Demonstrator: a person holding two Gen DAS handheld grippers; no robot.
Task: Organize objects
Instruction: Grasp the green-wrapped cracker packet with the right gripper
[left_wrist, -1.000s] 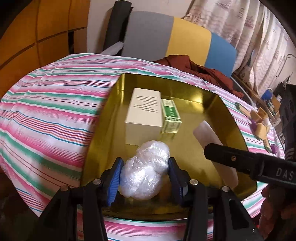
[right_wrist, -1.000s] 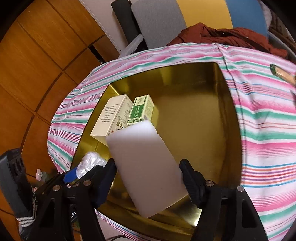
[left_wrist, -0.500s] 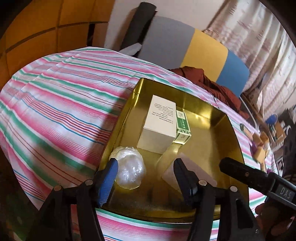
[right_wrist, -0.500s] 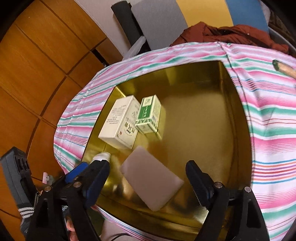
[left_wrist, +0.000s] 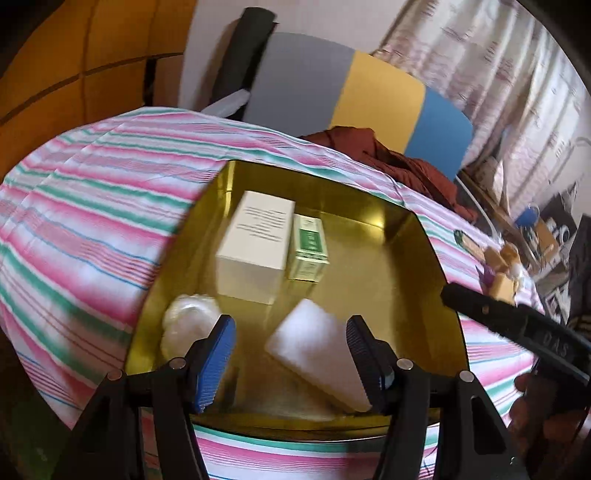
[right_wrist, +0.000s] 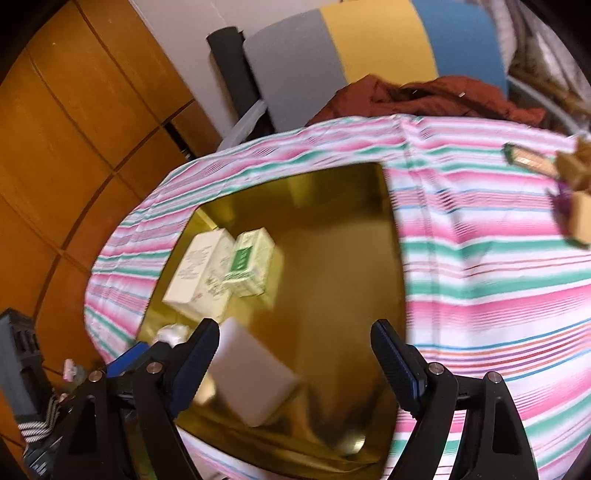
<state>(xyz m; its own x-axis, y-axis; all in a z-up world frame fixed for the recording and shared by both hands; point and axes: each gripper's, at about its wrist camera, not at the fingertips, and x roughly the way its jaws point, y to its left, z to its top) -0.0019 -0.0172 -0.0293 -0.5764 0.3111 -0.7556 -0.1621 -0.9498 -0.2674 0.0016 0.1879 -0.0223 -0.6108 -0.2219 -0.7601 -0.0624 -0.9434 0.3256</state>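
Note:
A gold tray (left_wrist: 373, 280) sits on the striped cloth. In it a white box (left_wrist: 255, 243) and a green box (left_wrist: 308, 247) stand side by side. A crumpled clear plastic ball (left_wrist: 184, 325) lies at the tray's near left corner, just left of my left gripper (left_wrist: 290, 354), which is open and holds nothing. A white foam block (left_wrist: 314, 347) lies flat on the tray floor below that gripper. My right gripper (right_wrist: 295, 365) is open and empty above the tray (right_wrist: 332, 280), with the foam block (right_wrist: 251, 380) by its left finger.
Several wooden blocks (right_wrist: 576, 206) lie on the striped cloth (right_wrist: 480, 280) to the right of the tray. A red garment (left_wrist: 388, 155) and grey, yellow and blue mats (left_wrist: 373, 88) are behind the table. Wooden panels stand at the left.
Both grippers opened and drew back and up. The left let go of the plastic ball, the right let go of the foam block; both now lie in the tray.

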